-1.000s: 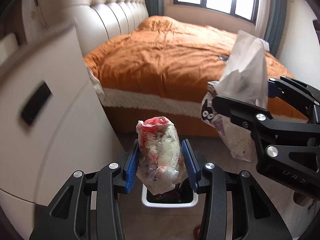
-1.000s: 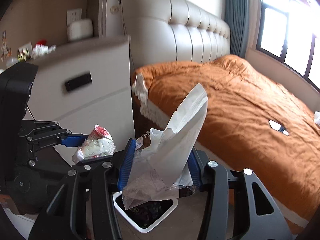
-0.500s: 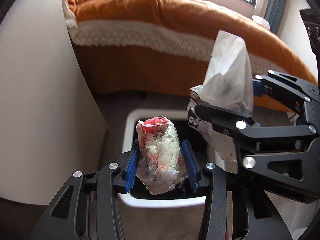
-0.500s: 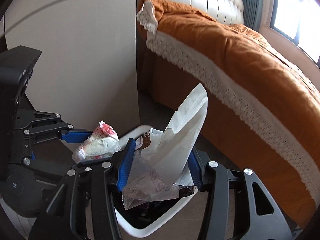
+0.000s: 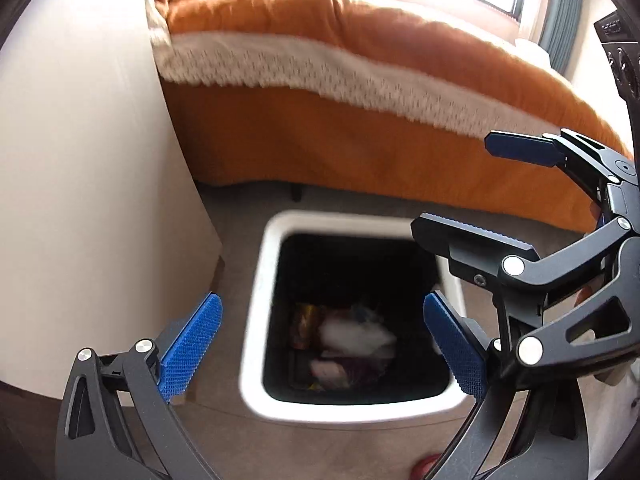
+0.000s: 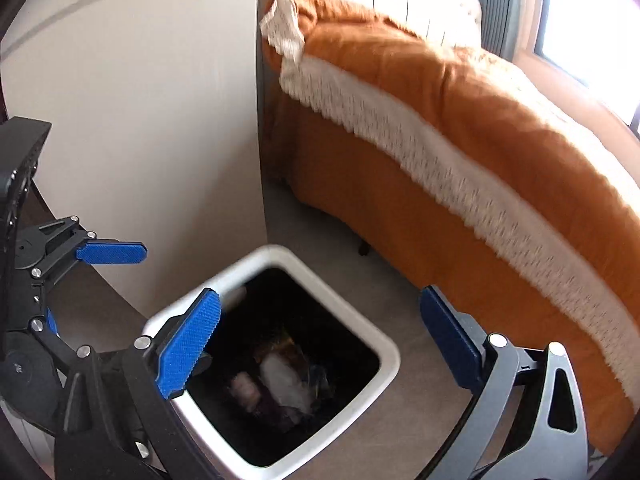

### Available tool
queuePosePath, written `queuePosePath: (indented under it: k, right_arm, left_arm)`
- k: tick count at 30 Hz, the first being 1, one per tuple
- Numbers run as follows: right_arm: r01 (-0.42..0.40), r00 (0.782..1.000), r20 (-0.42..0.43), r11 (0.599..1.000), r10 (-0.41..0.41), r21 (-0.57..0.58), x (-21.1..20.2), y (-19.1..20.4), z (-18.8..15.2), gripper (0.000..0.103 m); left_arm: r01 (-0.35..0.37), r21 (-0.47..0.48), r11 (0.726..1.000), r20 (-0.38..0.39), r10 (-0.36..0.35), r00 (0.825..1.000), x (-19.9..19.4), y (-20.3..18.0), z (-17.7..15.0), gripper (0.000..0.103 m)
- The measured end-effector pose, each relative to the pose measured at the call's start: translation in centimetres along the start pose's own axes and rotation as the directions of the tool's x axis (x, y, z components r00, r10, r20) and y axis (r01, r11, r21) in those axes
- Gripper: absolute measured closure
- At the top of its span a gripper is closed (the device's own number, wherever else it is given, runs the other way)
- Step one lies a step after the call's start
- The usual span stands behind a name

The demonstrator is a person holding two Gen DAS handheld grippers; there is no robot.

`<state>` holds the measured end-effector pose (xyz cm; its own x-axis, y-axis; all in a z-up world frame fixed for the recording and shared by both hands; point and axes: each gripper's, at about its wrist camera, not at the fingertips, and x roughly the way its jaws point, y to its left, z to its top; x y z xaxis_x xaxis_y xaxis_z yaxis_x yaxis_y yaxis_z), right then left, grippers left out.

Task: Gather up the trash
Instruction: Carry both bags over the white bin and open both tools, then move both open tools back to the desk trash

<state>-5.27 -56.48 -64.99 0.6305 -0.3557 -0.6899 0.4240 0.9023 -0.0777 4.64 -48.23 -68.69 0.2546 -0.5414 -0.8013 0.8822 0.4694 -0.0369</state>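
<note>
Both tools have dropped from bed height to just above the bin, and their jaws have just been opening: the red-and-white wad that sat in the left tool and the clear bag that sat in the right tool are gone from between the blue pads, with nothing left there. Each tool now stands spread wide and empty, hanging over the white-rimmed bin so that whatever is let go falls straight into the black liner rather than onto the floor. Inside the bin a blurred heap of trash lies at the bottom, pale wads and a darker wrapper among it; which piece is which cannot be told through the blur. In the left tool's view the right tool reaches in from the right over the bin's far right corner; in the right tool's view the left tool shows at the left edge, one blue pad level above the bin's near left side. The bin sits on the floor in the gap between the cream cabinet on the left and the bed with its orange cover on the far right, within easy reach of both. This drop looks complete; any more trash lies outside these views
</note>
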Motion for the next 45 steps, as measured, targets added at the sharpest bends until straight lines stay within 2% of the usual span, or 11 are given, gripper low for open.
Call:
queuePosePath:
  k: [6,10,15,20,25,29,32,34,37,40,45]
  right_arm:
    - [-0.012,0.997,0.079,1.000,0.012,-0.005,-8.7,0.3,8.6,0.004]
    - [-0.008,0.985,0.174,1.000,0.013,-0.026,-15.8,0.7,15.7,0.004]
    - [-0.007,0.949,0.314,0.999,0.020,-0.043,-23.5,2.2,23.6,0.004]
    - [-0.033,0.895,0.438,0.992,0.085,-0.123,-29.8,5.6,30.7,0.004]
    - [-0.060,0.849,0.507,0.981,0.148,-0.186,-33.0,10.8,36.0,0.004]
    - [-0.106,0.835,0.511,0.970,0.206,-0.219,-34.0,16.0,39.1,0.004]
    - [-0.144,0.828,0.504,0.962,0.246,-0.232,-34.1,20.0,40.9,0.004]
    - [-0.163,0.826,0.495,0.955,0.270,-0.249,-33.9,22.7,42.0,0.004]
    - [-0.187,0.816,0.491,0.943,0.304,-0.274,-33.9,26.4,42.9,0.004]
    - [-0.226,0.813,0.471,0.930,0.343,-0.288,-33.1,29.7,43.4,0.004]
    - [-0.278,0.828,0.397,0.904,0.396,-0.324,-30.5,34.1,43.8,0.004]
  left_arm:
    - [-0.043,-0.019,0.999,0.075,0.045,0.996,-11.5,0.1,6.9,0.004]
    - [-0.063,-0.062,0.996,0.122,0.070,0.990,-19.6,0.8,12.0,0.004]
    - [-0.101,-0.129,0.986,0.203,0.126,0.971,-29.5,2.4,17.2,0.004]
    - [-0.186,-0.190,0.964,0.269,0.234,0.934,-38.7,5.2,20.0,0.004]
    - [-0.279,-0.240,0.930,0.288,0.342,0.894,-45.3,10.6,20.0,0.004]
    - [-0.347,-0.300,0.889,0.282,0.430,0.858,-50.2,15.9,18.9,0.004]
    - [-0.395,-0.339,0.854,0.274,0.492,0.827,-53.5,20.2,18.2,0.004]
    - [-0.435,-0.366,0.823,0.266,0.541,0.798,-55.5,22.8,17.2,0.004]
    - [-0.470,-0.408,0.783,0.241,0.588,0.772,-58.0,26.3,15.3,0.004]
    - [-0.510,-0.433,0.743,0.198,0.630,0.751,-59.2,29.6,12.9,0.004]
    - [-0.561,-0.475,0.678,0.114,0.680,0.724,-59.4,34.0,10.1,0.004]
